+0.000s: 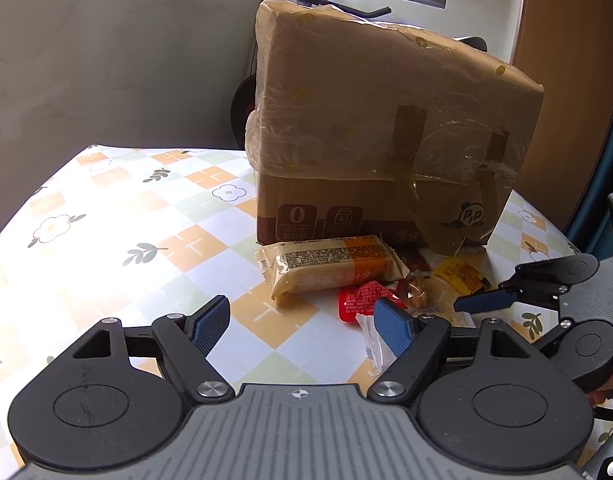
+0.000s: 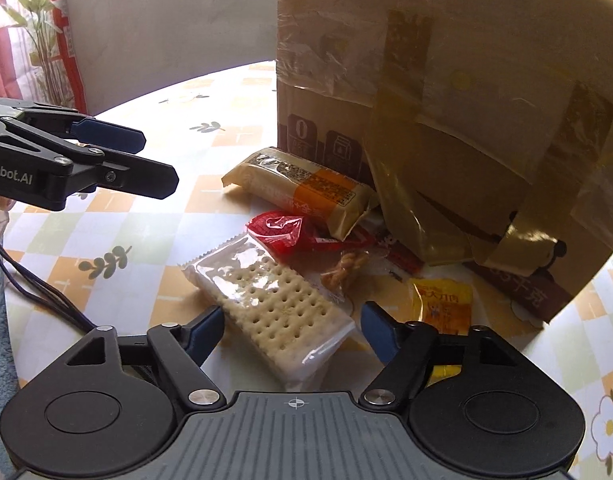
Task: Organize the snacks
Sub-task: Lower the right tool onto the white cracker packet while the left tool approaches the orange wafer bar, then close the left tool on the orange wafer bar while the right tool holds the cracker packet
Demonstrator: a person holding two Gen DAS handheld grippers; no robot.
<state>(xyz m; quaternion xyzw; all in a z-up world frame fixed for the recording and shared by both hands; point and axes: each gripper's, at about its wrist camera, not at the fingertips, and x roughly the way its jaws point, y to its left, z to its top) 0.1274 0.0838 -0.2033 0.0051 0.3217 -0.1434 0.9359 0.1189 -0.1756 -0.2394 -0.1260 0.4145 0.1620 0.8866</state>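
Nearest the right wrist camera, the right gripper (image 2: pixel 292 330) stands with its jaws apart on either side of the cracker pack (image 2: pixel 274 308); the pads do not seem to press the wrapper, so the pack lies released on the worktop (image 2: pixel 106 236). The left gripper (image 1: pixel 302 322) hangs beside the heap with jaws spread and nothing between them.

Biggest hazard is the box (image 1: pixel 386 128), taped and leaning over the snacks, its loose tape flap (image 2: pixel 406 200) drooping onto them. A lift that brushes the flap could drag wrappers along or nudge the box.

Next is the long bar (image 1: pixel 330 268), lying against the box foot and partly over the red packet (image 2: pixel 278 228); pulling the packet first would probably roll the bar.

The cracker pack is slick and its far end touches the red packet and a small clear twist snack (image 2: pixel 346 268). Closing off-centre may squirt it sideways or crush the crackers.

Smallest, the yellow sachet (image 2: pixel 442 304) sits just beside the right jaw and could get pinched along with the pack.
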